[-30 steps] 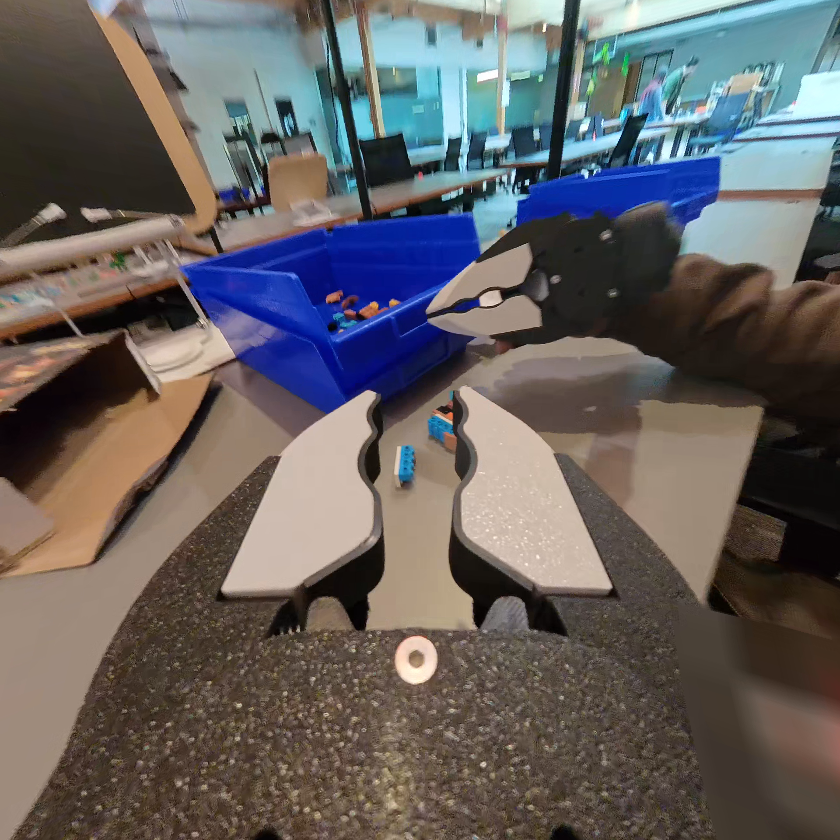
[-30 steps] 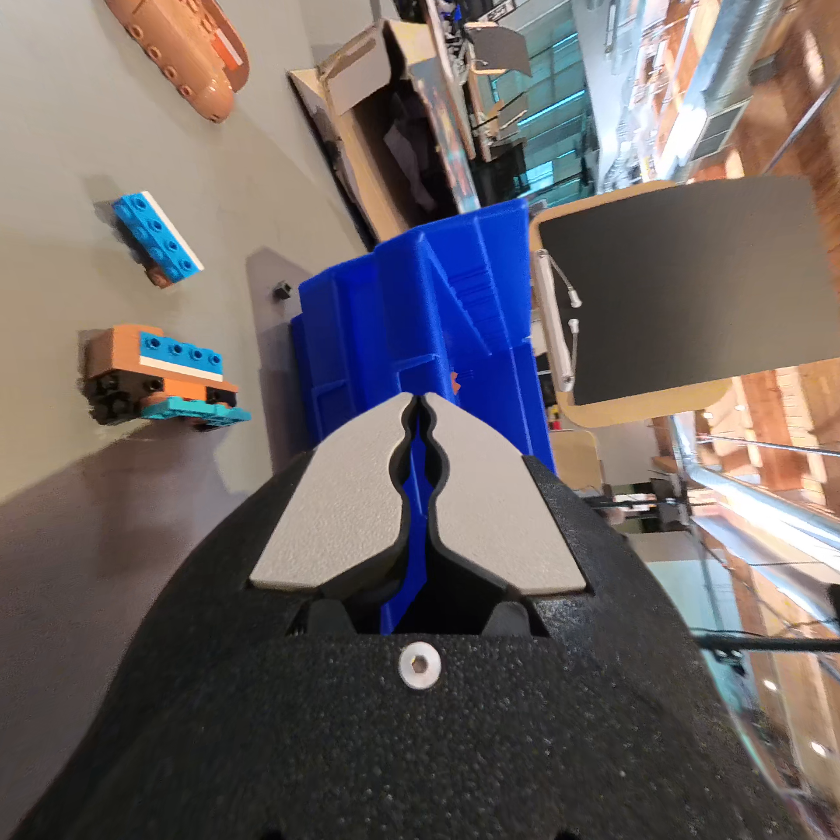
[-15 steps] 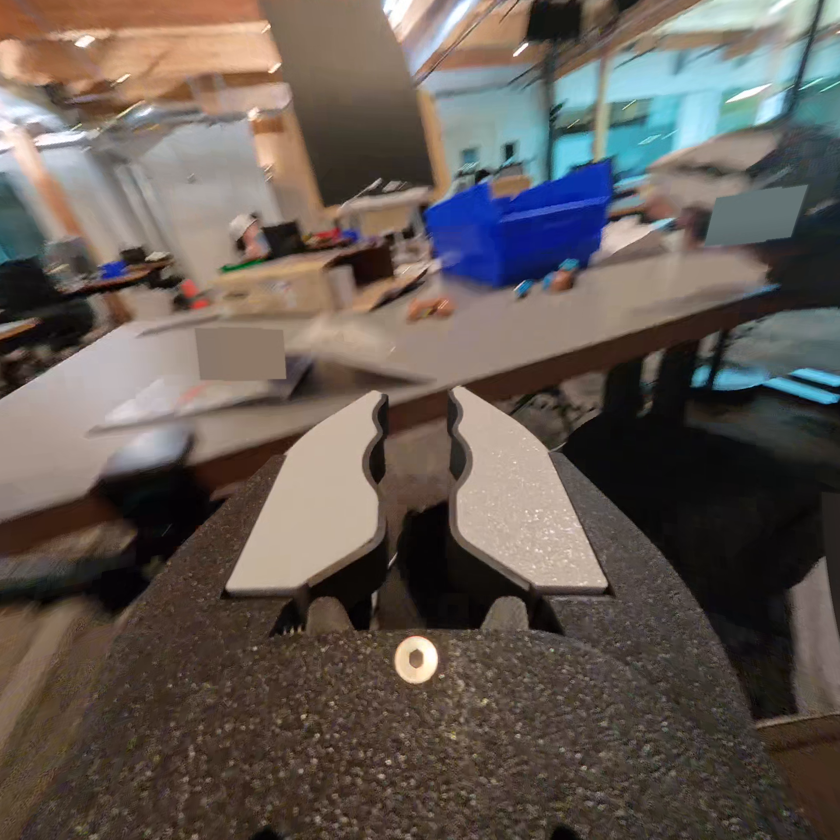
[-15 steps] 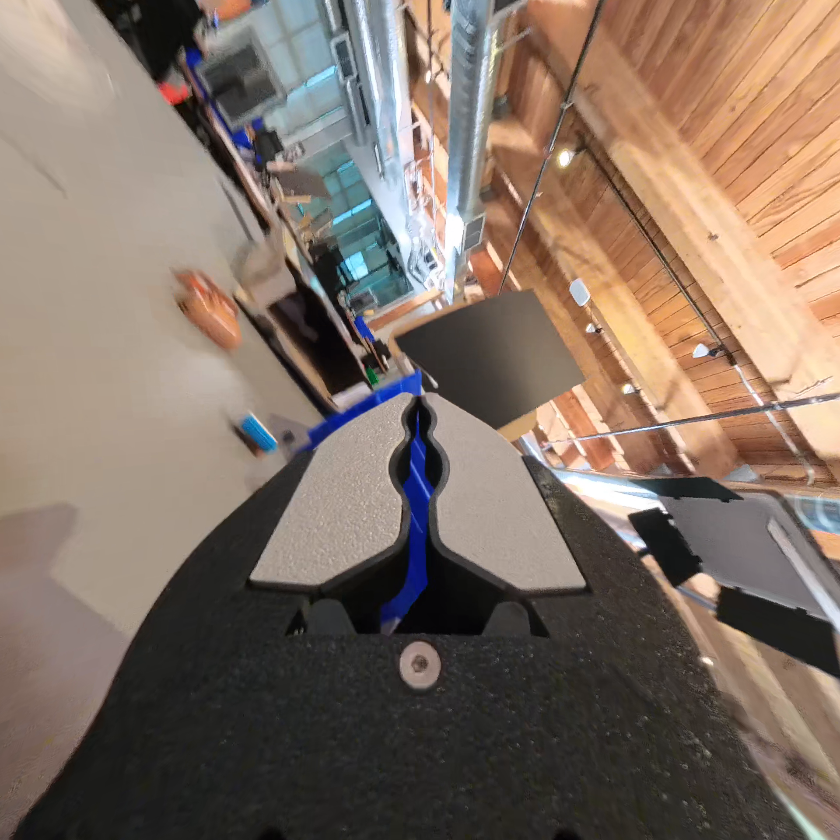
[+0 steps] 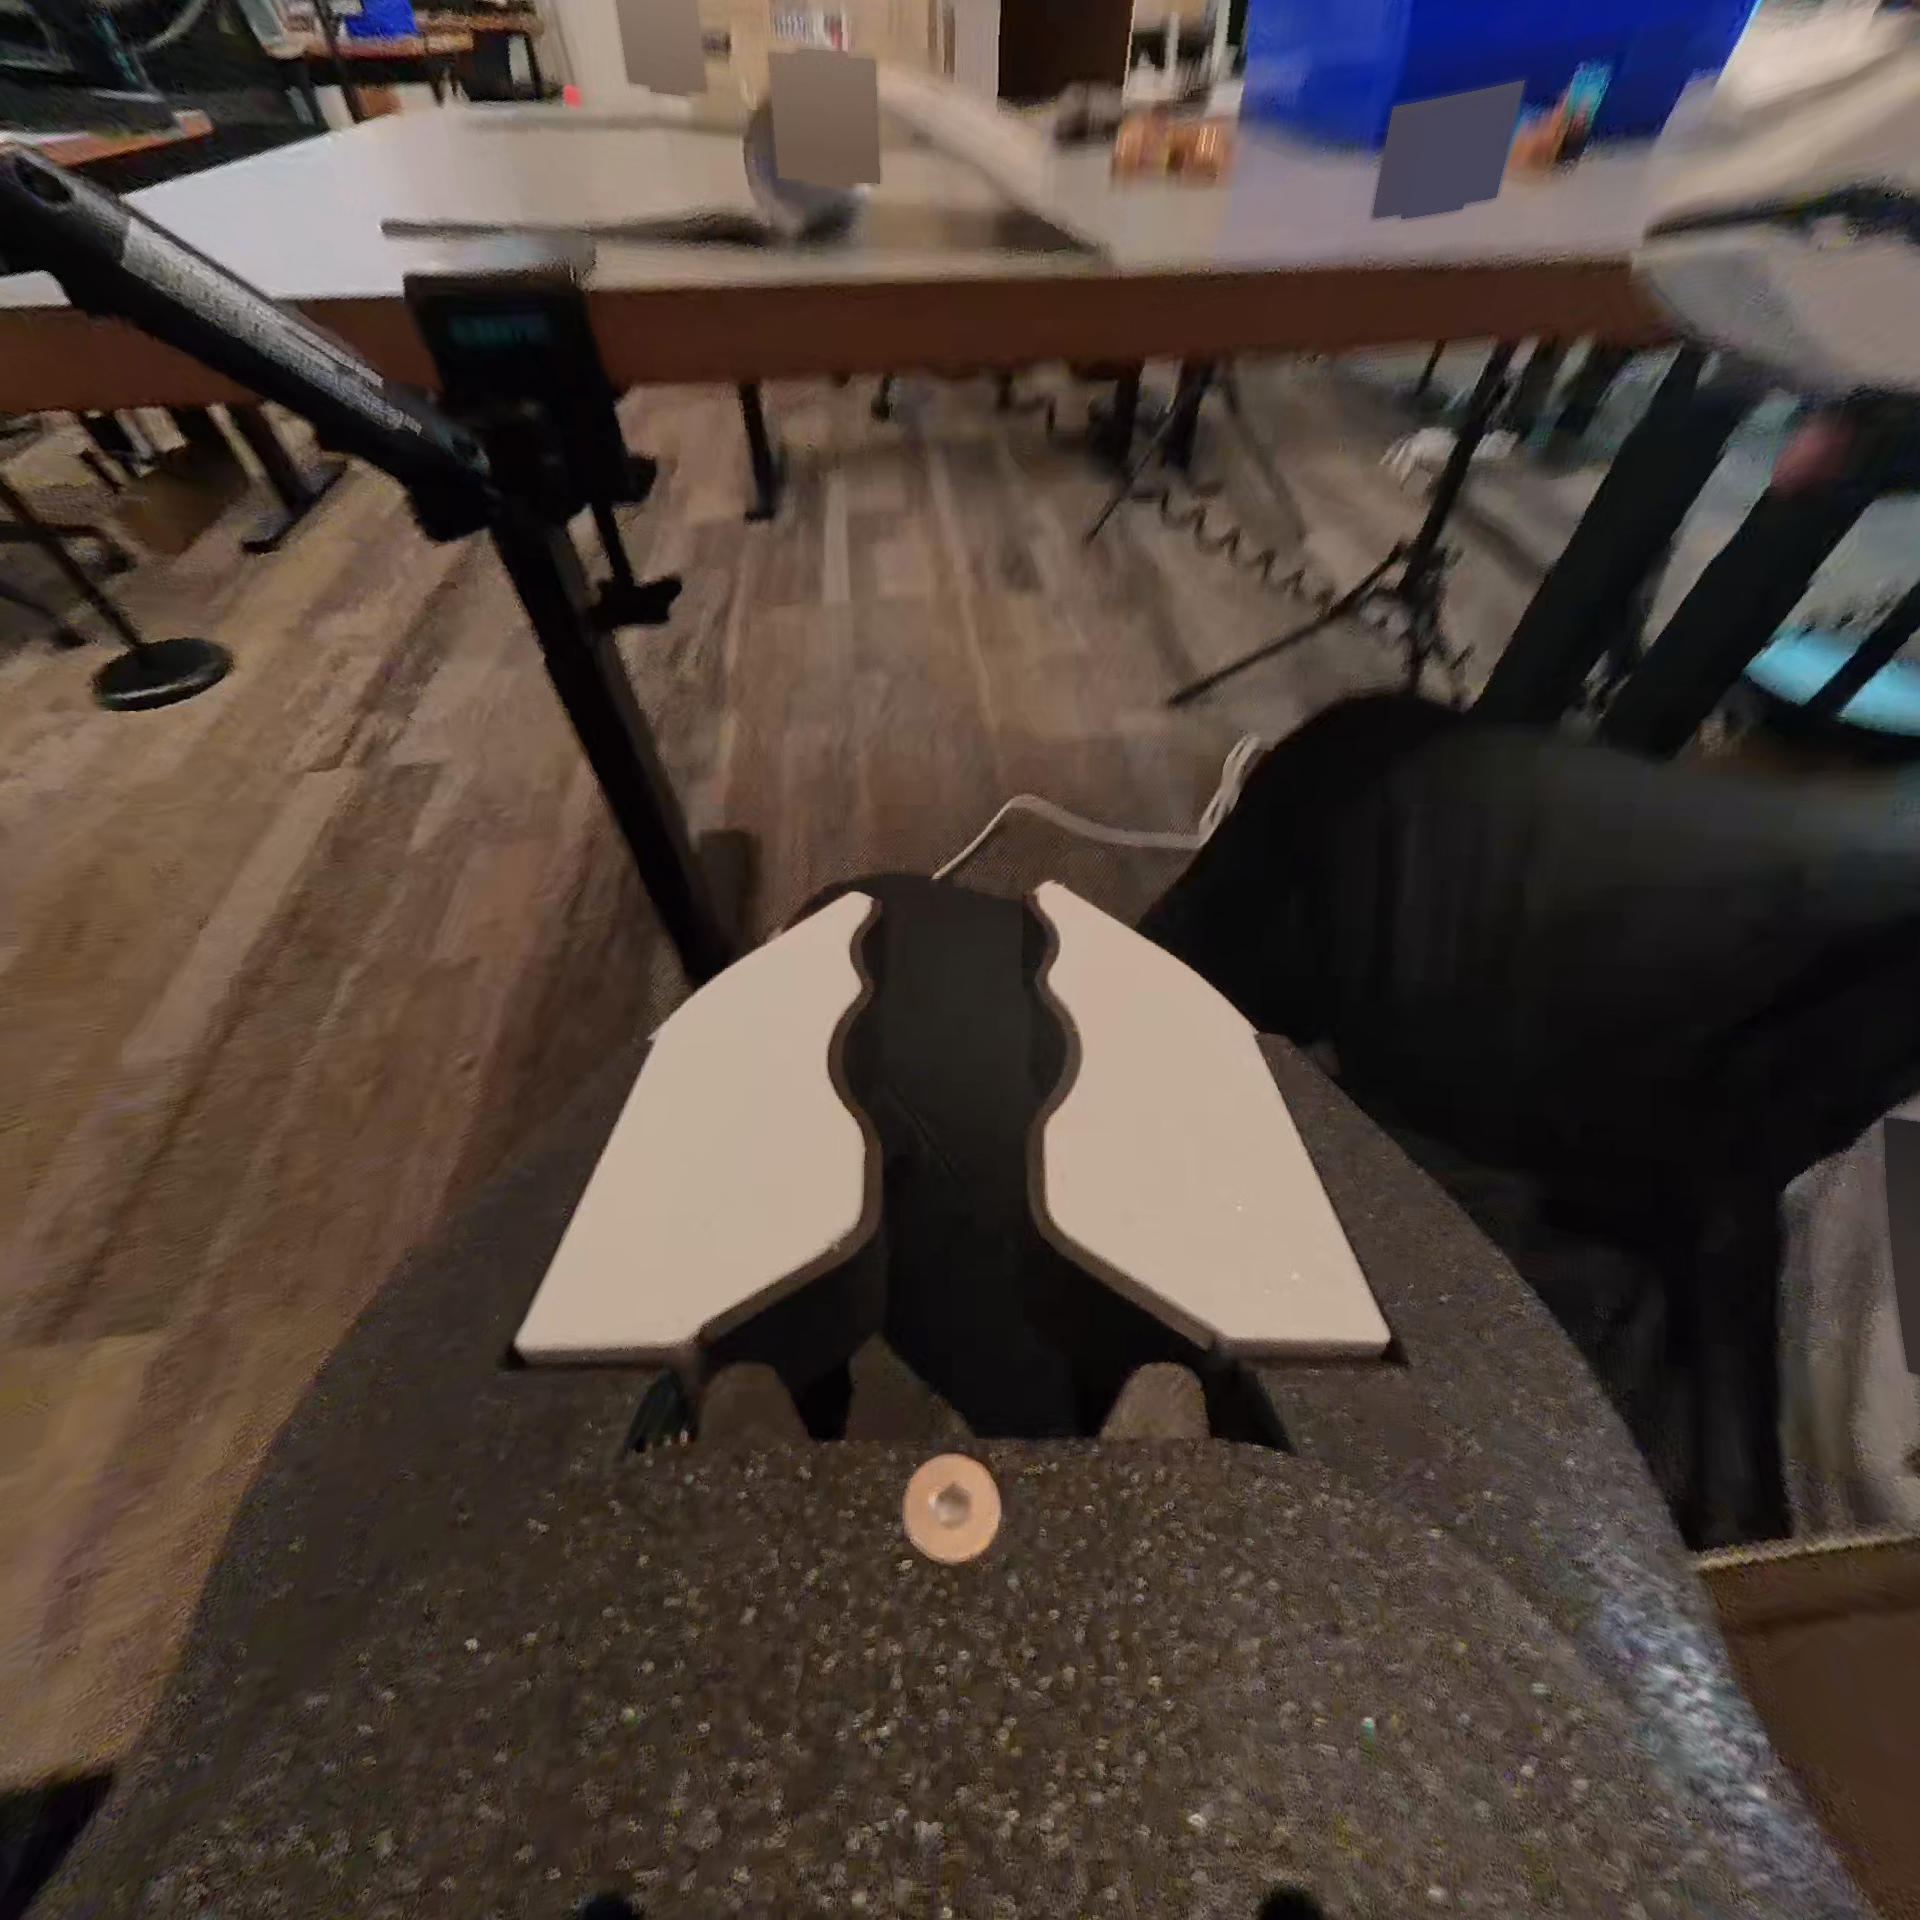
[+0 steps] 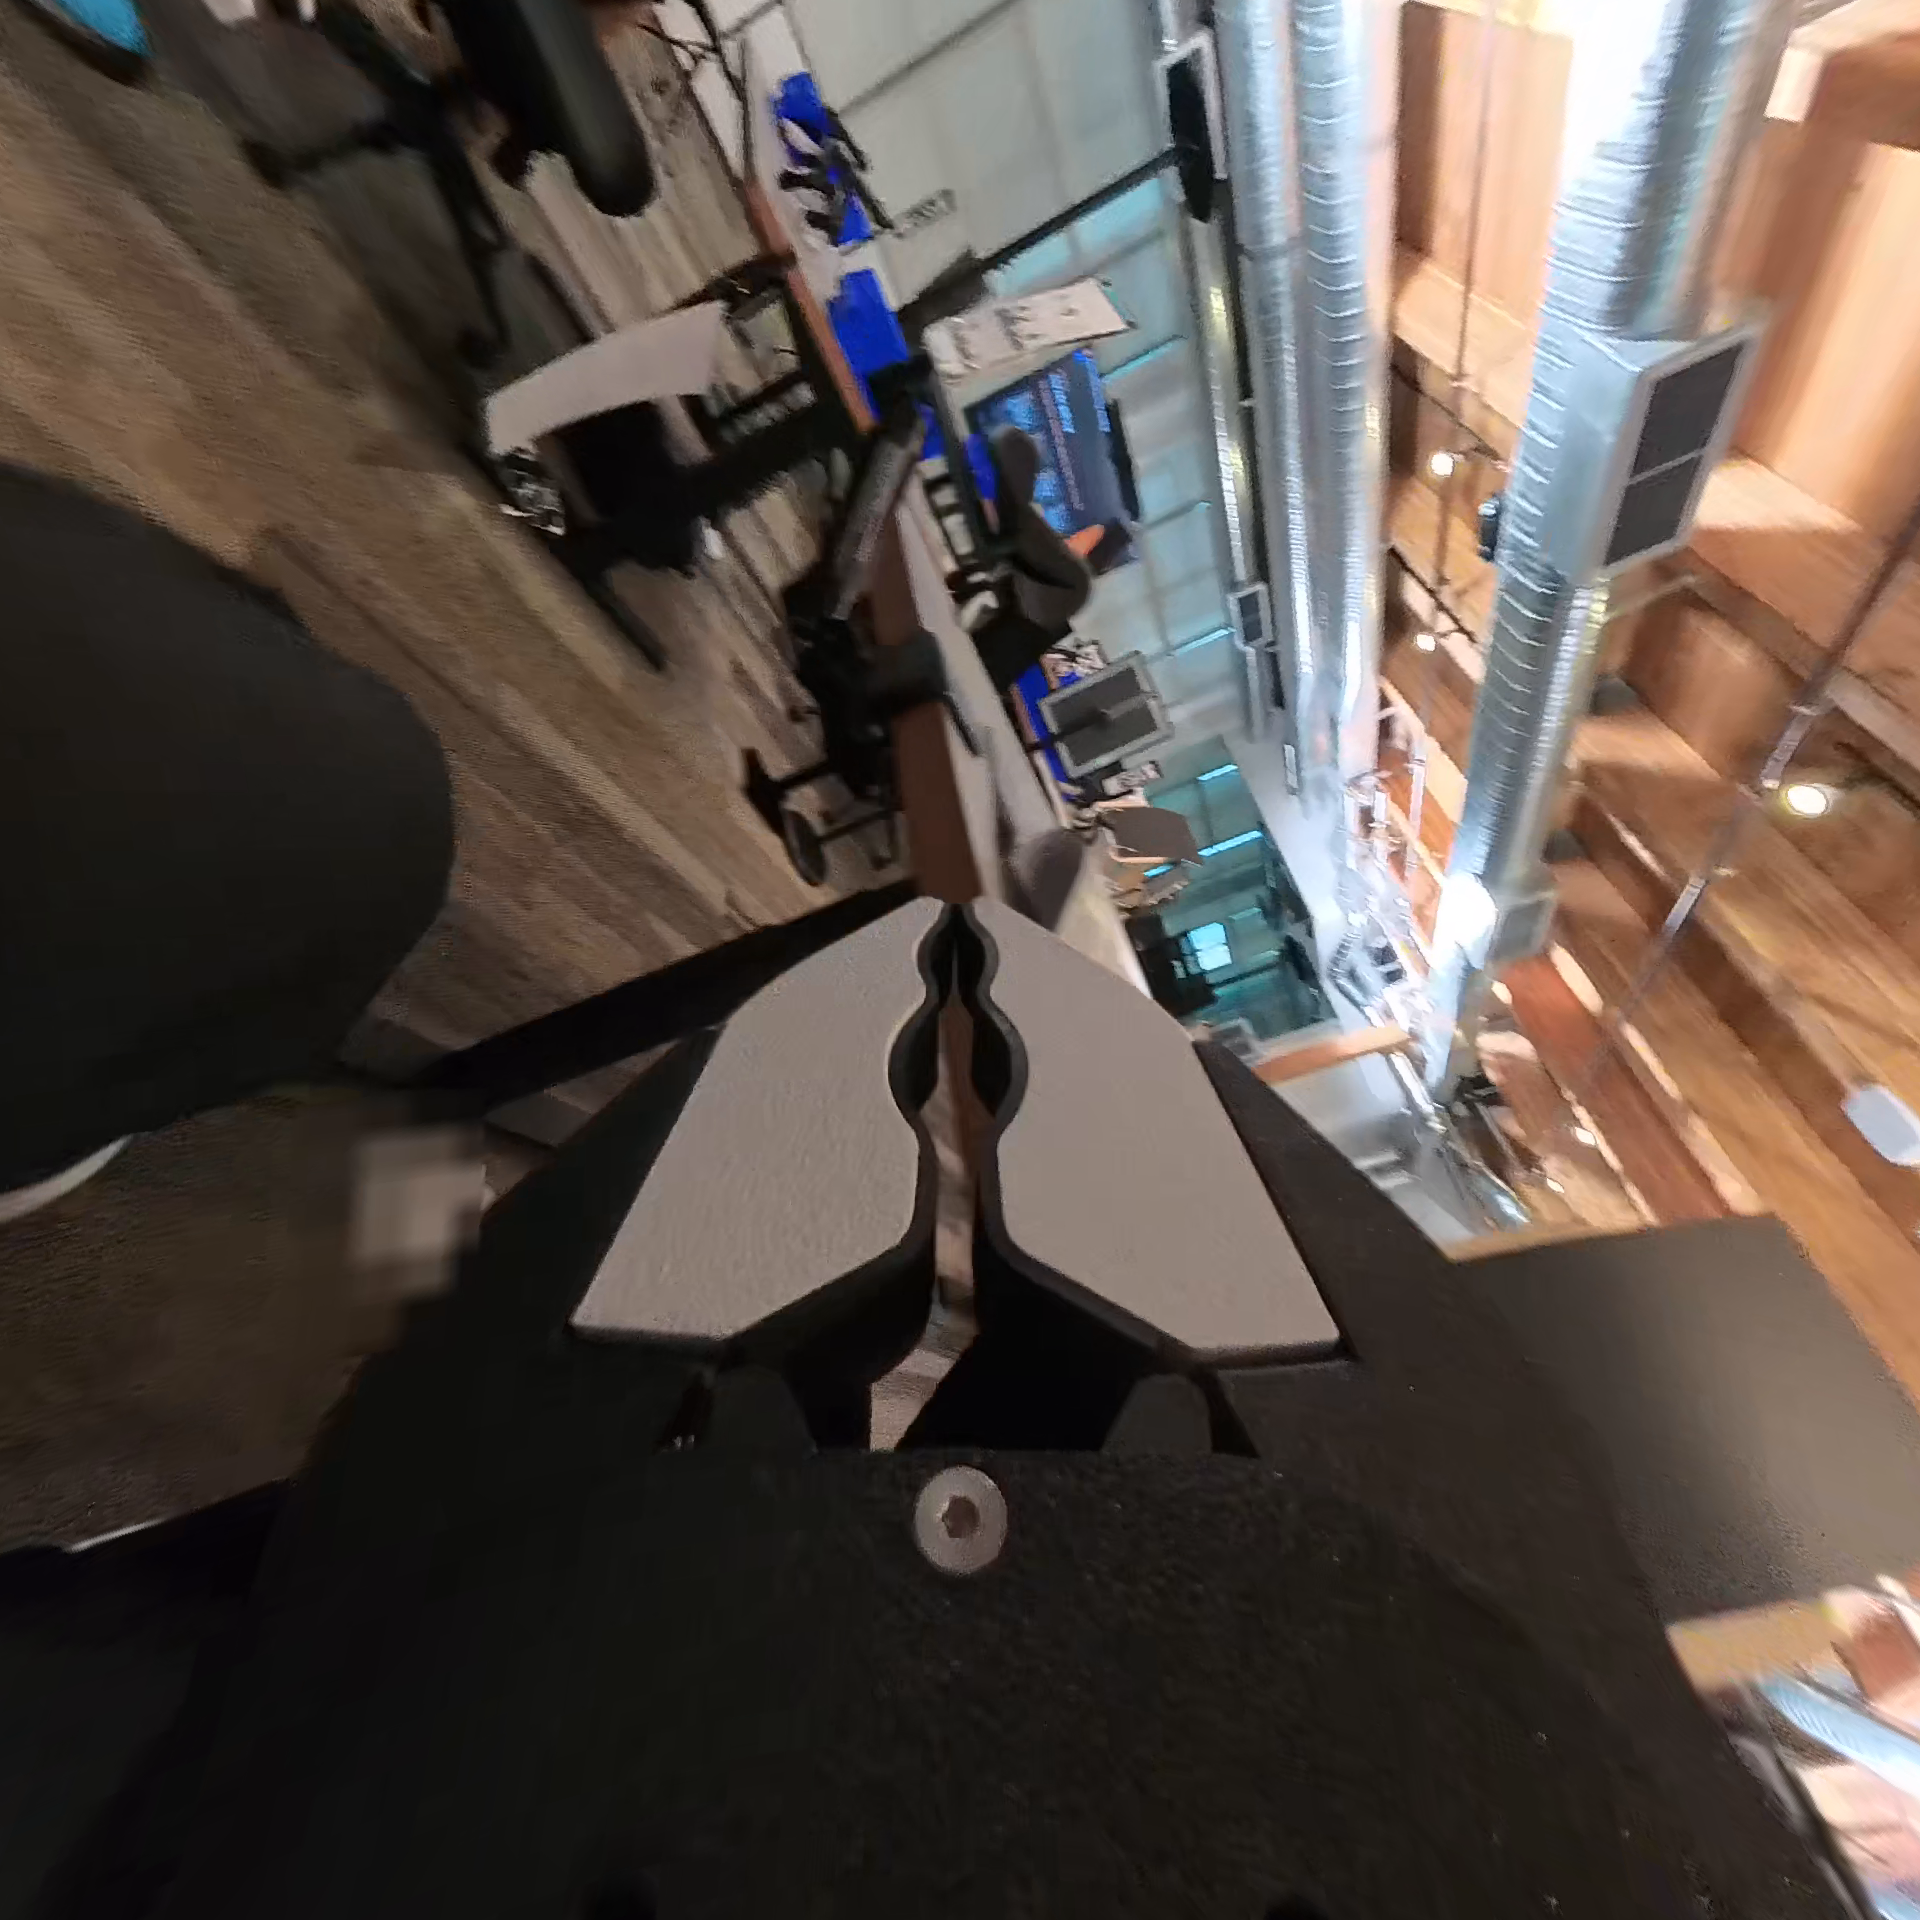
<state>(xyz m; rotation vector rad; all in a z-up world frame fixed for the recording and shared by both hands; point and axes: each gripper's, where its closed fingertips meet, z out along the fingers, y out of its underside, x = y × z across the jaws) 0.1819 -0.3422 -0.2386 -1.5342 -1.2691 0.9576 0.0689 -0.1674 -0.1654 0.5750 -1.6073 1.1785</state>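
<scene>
Left gripper (image 5: pixel 951 914), jaws apart w/ nothing between, now hangs below the table (image 5: pixel 935 312) over a black chair (image 5: pixel 1507 935); it was over the bricks 1 s ago. Right gripper (image 6: pixel 958 920), pinched closed & empty, has swung off toward floor (image 6: pixel 208 312) and ceiling ducts (image 6: pixel 1320 312). Blue bin (image 5: pixel 1455 62) sits far back on the table.

On the worktop (image 5: pixel 312 223) far ahead of your left tool (image 5: pixel 954 904), the blue bin (image 5: pixel 1330 73) and the small brownish things (image 5: pixel 1169 145) beside it smear beyond telling, and the top edge cuts the bin off. A pale blurred shape (image 5: pixel 1787 270) leaves at the right edge. In your right wrist view, the dark bulk (image 6: pixel 177 810) at left is cut off; what it is stays unclear.
</scene>
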